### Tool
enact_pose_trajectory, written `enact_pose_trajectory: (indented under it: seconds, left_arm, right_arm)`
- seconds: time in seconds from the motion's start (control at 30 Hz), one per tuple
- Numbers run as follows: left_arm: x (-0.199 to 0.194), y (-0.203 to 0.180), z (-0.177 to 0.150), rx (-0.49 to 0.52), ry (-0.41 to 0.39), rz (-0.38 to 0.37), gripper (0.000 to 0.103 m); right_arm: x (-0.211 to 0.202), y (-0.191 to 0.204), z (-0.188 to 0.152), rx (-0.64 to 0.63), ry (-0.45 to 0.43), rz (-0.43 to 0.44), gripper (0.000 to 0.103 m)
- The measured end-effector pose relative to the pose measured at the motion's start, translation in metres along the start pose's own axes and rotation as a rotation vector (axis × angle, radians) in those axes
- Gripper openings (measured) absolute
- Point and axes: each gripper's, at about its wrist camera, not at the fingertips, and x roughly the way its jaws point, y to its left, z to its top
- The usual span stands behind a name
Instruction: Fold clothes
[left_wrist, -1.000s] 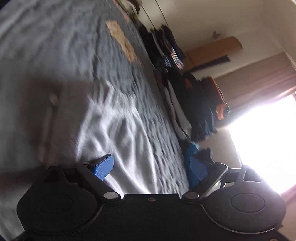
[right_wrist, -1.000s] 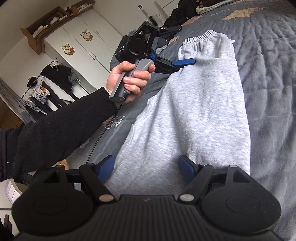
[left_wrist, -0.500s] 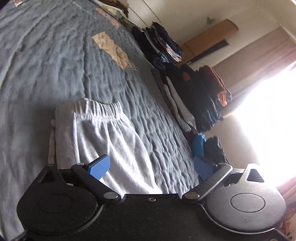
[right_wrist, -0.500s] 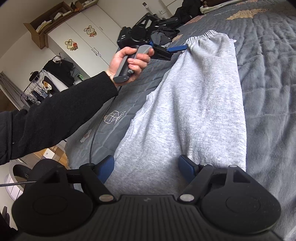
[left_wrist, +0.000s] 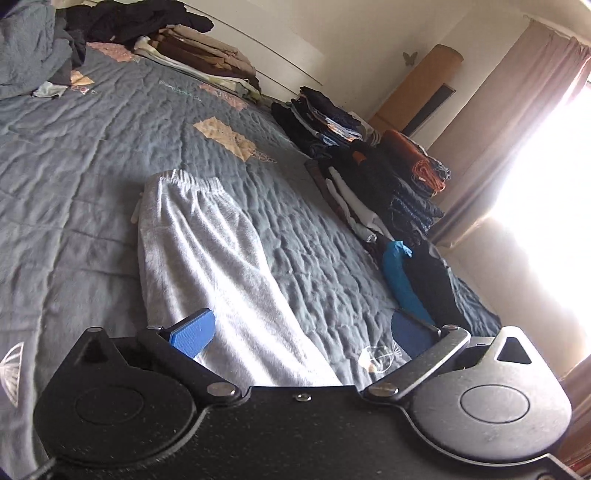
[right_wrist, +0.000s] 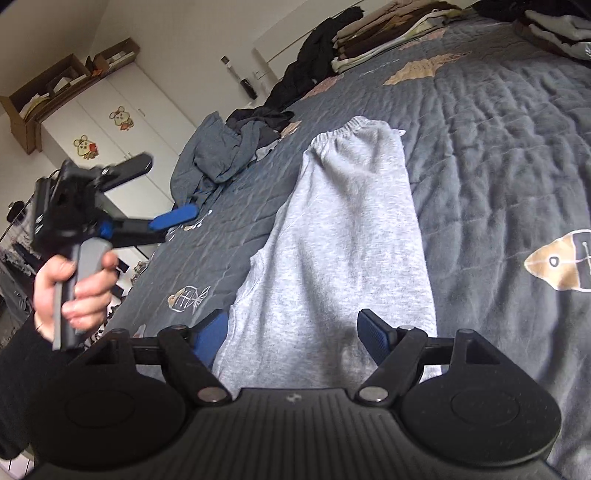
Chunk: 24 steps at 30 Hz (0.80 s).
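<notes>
Sweatpants (right_wrist: 343, 236) lie lengthwise down the middle of the bed (right_wrist: 498, 147), waistband at the far end. My left gripper (left_wrist: 299, 328) is opening, empty, held off the cloth. My right gripper (right_wrist: 291, 332) hovers wide over the near end, gripping nothing. Risk, I think: pinching one layer only, or snagging the quilt. Folded stacks (left_wrist: 384, 177) line the right edge; a loose heap (right_wrist: 236, 144) crowds the far left corner.

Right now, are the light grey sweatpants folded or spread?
Folded once lengthwise: grey sweatpants lie as one narrow strip on the quilt, not yet folded crosswise.
</notes>
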Motion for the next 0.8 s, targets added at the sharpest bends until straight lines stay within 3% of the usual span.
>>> enact_pose_trajectory:
  seconds: [0.27, 0.53, 0.63, 0.8]
  left_arm:
    - [-0.027, -0.008, -0.065, -0.009, -0.015, 0.116, 0.102]
    - [-0.033, -0.007, -0.081, -0.014, -0.032, 0.148, 0.102]
    - [-0.039, -0.007, -0.081, -0.056, -0.063, 0.119, 0.102]
    - [-0.045, -0.014, -0.082, -0.044, -0.080, 0.094, 0.102]
  right_arm:
    - [-0.021, 0.018, -0.014, 0.077, -0.089, -0.084, 0.077]
    - [-0.048, 0.034, -0.053, 0.196, -0.136, -0.149, 0.077]
    - [-0.053, 0.038, -0.073, 0.291, -0.148, -0.110, 0.077]
    - [-0.059, 0.036, -0.107, 0.463, -0.188, -0.043, 0.077]
